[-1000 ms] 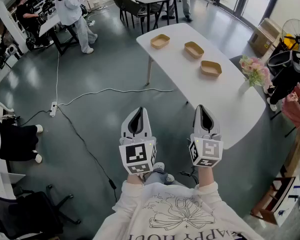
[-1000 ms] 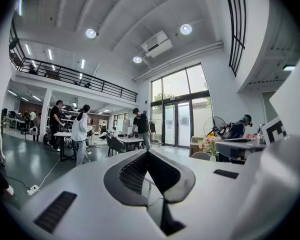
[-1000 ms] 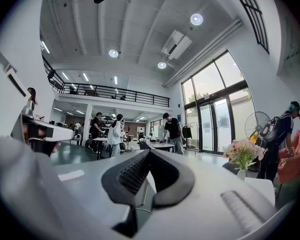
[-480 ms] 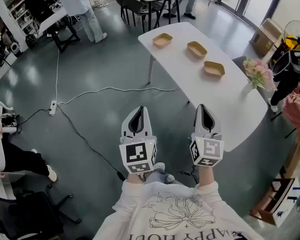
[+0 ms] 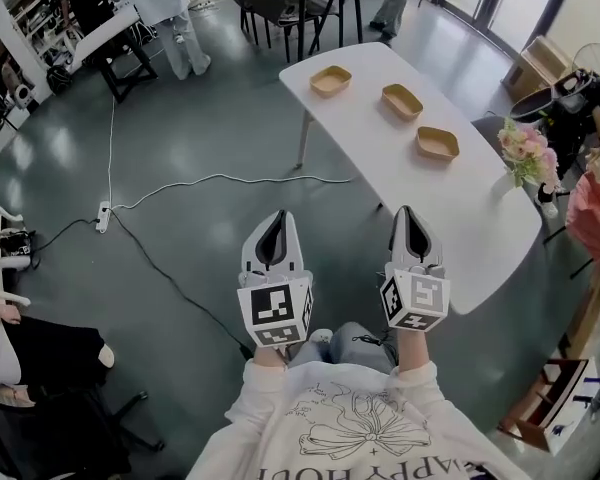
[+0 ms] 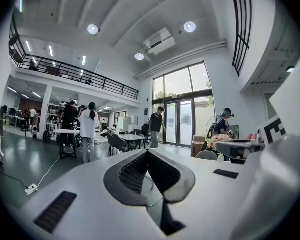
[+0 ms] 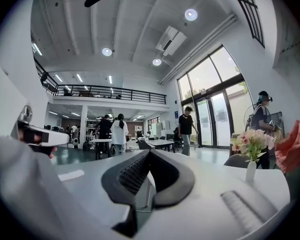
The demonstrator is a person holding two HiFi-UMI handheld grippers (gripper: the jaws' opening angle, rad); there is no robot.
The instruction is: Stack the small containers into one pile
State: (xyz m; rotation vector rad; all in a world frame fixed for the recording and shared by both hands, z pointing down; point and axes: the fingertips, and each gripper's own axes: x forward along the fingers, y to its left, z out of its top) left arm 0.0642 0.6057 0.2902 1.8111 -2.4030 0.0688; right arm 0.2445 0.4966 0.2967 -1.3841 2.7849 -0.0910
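Three small containers [image 5: 402, 100] lie apart toward the table's [image 5: 450, 218] far end, unstacked; left gripper [image 5: 277, 220] and right gripper [image 5: 408, 215] are squeezed together, empty.

Three containers [image 5: 330, 80] [image 5: 402, 100] [image 5: 437, 143] are seen on one table [image 5: 380, 168] at one o'clock. Two grippers [image 5: 273, 220] [image 5: 408, 214] are counted at six, one bunch of flowers [image 5: 525, 153] at three, one power strip [image 5: 103, 215] at nine.

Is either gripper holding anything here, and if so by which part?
Nothing is held. The left gripper and right gripper are both shut and empty; the three containers lie untouched on the table.
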